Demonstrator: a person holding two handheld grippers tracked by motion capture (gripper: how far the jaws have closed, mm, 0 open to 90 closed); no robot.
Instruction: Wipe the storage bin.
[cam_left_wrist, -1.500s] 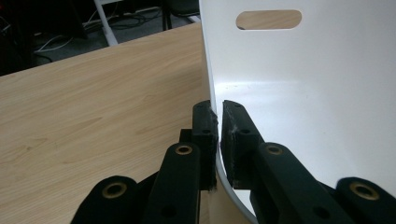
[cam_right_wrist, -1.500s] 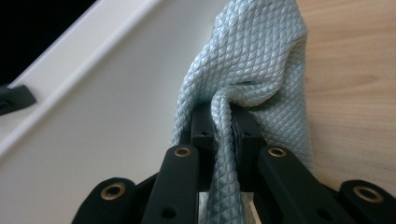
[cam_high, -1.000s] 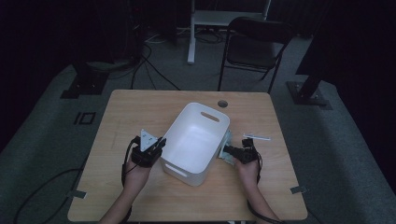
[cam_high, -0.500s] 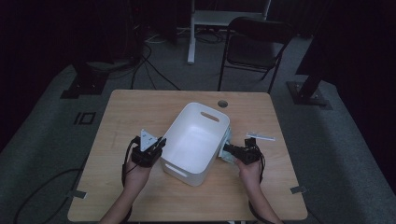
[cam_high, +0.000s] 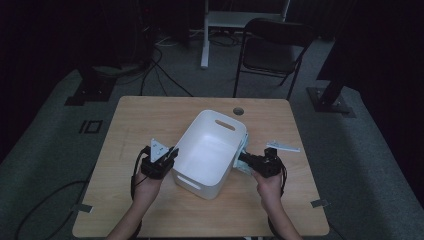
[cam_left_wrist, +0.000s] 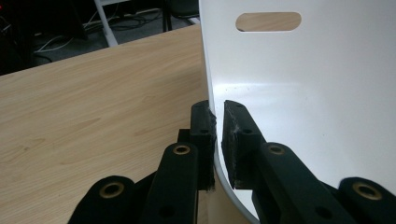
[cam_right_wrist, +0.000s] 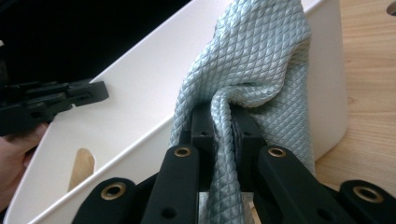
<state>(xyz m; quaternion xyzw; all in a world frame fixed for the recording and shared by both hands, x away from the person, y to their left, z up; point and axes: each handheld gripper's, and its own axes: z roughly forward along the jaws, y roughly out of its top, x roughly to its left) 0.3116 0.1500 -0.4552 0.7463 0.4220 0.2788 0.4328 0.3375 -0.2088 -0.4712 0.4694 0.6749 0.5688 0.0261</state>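
Observation:
A white plastic bin (cam_high: 210, 150) with slot handles stands in the middle of the wooden table (cam_high: 150, 115). My left gripper (cam_high: 172, 152) is shut on the bin's left wall, one pad outside (cam_left_wrist: 203, 128) and one inside the rim. My right gripper (cam_high: 245, 159) is at the bin's right side, shut on a fold of pale blue quilted cloth (cam_right_wrist: 247, 74). The cloth (cam_high: 243, 150) lies against the bin's outer wall (cam_right_wrist: 140, 107) and reaches up to its rim. In the right gripper view the left gripper (cam_right_wrist: 70, 100) shows across the bin.
A round cable hole (cam_high: 238, 110) sits in the table behind the bin. Past the far edge stand a black folding chair (cam_high: 272, 50) and a white desk leg (cam_high: 205, 35) on dark carpet. Bare wood lies left of the bin (cam_left_wrist: 93, 107).
My right hand has risen a little beside the bin with the cloth in its jaws. The left gripper and the bin have kept their place.

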